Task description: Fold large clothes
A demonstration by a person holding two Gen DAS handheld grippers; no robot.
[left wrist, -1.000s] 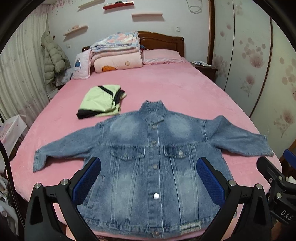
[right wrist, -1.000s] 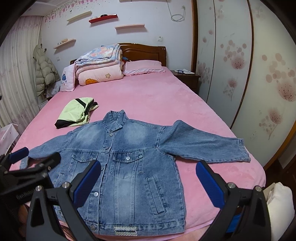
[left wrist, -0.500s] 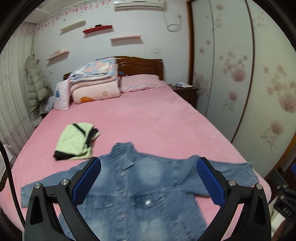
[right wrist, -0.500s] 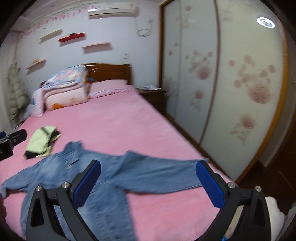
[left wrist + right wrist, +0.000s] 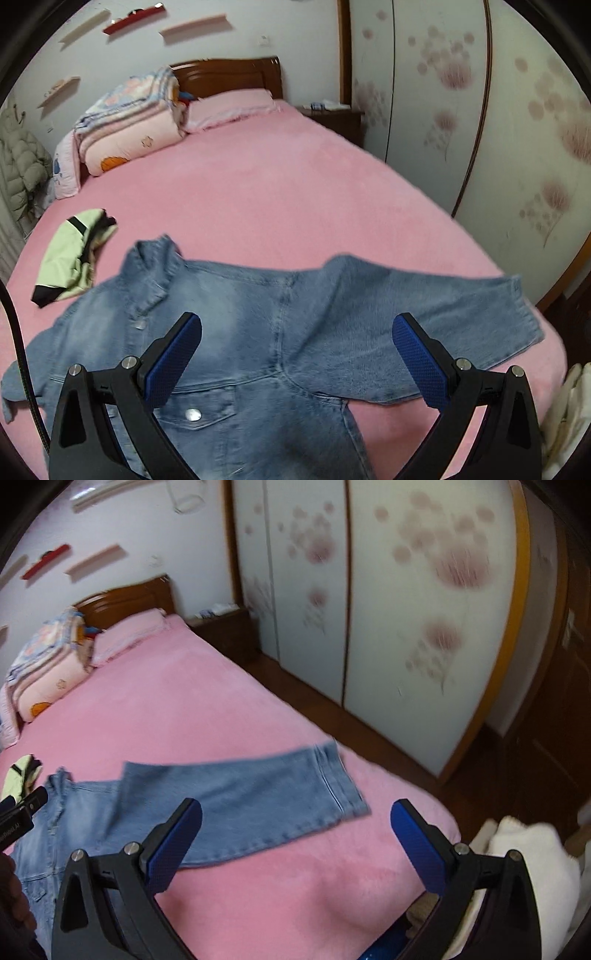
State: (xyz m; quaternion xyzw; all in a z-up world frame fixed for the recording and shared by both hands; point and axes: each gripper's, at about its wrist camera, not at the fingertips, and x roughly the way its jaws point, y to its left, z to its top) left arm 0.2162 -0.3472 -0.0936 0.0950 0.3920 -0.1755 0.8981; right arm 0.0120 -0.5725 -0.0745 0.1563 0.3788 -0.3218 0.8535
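Observation:
A blue denim jacket [image 5: 258,325] lies spread flat, front up, on the pink bed [image 5: 280,192]. Its right sleeve [image 5: 251,794] stretches toward the bed's right edge. My left gripper [image 5: 295,354] is open and empty, hovering over the jacket's chest near the right shoulder. My right gripper [image 5: 295,842] is open and empty, hovering over the bed just in front of the sleeve's cuff end [image 5: 340,779]. The left gripper's body [image 5: 18,816] shows at the left edge of the right wrist view.
A folded green and black garment [image 5: 70,254] lies left of the jacket's collar. Stacked quilts [image 5: 125,122] and a pillow [image 5: 229,107] sit at the headboard. A wardrobe [image 5: 388,609] lines the right side. A white bundle [image 5: 524,860] sits off the bed's right corner.
Both grippers have swung right and come closer to the bed. The left now looks over the right shoulder; the right now looks over the right sleeve. The jacket has not moved.

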